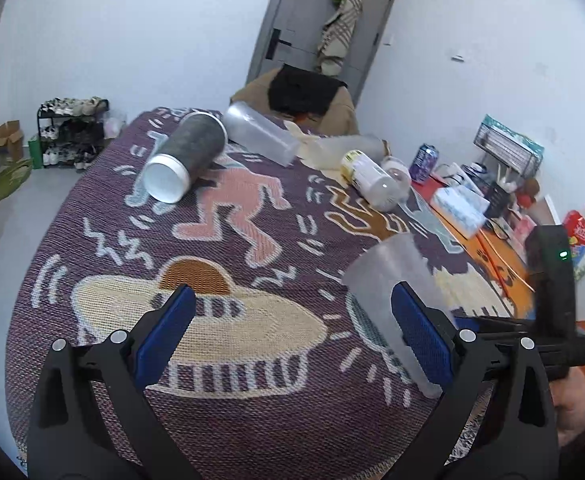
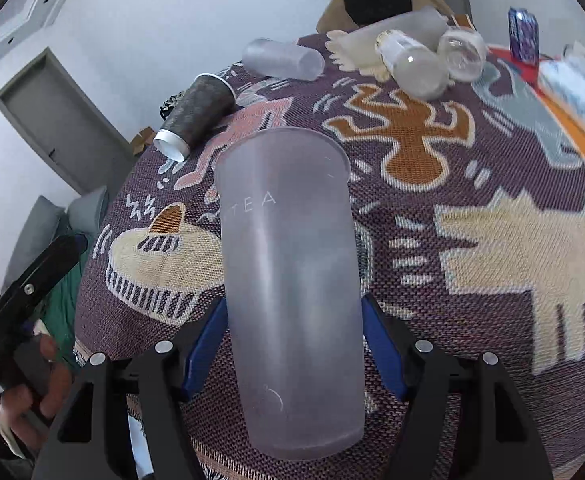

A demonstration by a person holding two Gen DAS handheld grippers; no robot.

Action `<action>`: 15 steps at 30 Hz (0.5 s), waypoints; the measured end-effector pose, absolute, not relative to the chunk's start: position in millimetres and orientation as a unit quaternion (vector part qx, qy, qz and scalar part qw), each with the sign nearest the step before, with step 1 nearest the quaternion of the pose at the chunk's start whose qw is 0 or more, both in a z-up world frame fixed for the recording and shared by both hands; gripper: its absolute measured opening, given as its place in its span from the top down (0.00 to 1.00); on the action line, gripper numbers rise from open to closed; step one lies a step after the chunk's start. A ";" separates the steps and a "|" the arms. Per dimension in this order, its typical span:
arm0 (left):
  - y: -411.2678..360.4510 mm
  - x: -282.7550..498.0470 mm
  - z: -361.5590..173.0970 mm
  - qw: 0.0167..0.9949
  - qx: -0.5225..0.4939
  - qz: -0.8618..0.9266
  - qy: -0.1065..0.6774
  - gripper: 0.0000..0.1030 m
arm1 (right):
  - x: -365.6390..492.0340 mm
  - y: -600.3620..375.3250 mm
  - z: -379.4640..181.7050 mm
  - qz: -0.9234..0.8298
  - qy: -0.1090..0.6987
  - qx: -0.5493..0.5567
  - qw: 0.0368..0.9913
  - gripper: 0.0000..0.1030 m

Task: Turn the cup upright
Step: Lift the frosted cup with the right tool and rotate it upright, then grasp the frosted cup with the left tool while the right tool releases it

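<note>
My right gripper (image 2: 292,340) is shut on a frosted translucent cup (image 2: 288,280) printed "TEA". The cup is held above the patterned cloth, its rim pointing away from me and its base toward the camera. In the left wrist view the same cup (image 1: 392,280) shows tilted at the right, partly behind my right blue pad (image 1: 420,332). My left gripper (image 1: 292,328) is open and empty above the cloth. Other cups lie on their sides: a dark paper cup (image 1: 184,156), a frosted cup (image 1: 260,132) and a clear cup with a yellow label (image 1: 372,180).
A woven cloth (image 1: 212,248) with cartoon figures covers the table. Far right holds a purple can (image 1: 422,162), a tissue box (image 1: 458,206) and small clutter. A chair with a jacket (image 1: 304,96) stands behind the table. A shoe rack (image 1: 72,132) stands at left.
</note>
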State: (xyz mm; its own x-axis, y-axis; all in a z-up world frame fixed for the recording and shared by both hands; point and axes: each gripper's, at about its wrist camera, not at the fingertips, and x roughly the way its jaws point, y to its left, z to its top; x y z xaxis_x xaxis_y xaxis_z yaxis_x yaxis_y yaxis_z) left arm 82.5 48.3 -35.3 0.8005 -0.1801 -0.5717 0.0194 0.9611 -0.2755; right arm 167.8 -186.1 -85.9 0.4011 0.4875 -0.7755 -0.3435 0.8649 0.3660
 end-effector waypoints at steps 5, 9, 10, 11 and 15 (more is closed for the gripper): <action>44.0 86.0 -30.8 0.938 -0.131 -0.070 0.314 0.06 | 162.7 -190.4 -83.0 0.267 0.474 0.093 0.834 0.21; 37.3 91.5 -27.1 0.937 -0.127 -0.073 0.316 0.06 | 148.2 -208.0 -68.2 0.273 0.436 0.106 0.851 0.12; 35.1 94.1 -27.2 0.936 -0.128 -0.078 0.318 0.06 | 145.0 -211.8 -65.7 0.274 0.430 0.107 0.853 0.12; 33.1 96.0 -27.1 0.935 -0.129 -0.082 0.320 0.06 | 141.4 -216.5 -62.4 0.272 0.423 0.106 0.858 0.12; 23.1 109.6 -30.8 0.923 -0.145 -0.109 0.338 0.06 | 128.7 -236.0 -53.4 0.261 0.394 0.103 0.875 0.08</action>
State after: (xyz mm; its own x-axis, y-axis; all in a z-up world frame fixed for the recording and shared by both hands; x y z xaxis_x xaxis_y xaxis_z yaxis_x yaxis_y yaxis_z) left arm 109.6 23.1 -30.8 0.7478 -0.2998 -0.5924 0.1036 0.9340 -0.3419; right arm 128.7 -236.1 -53.4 0.5534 0.5373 -0.6365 -0.3754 0.8430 0.3852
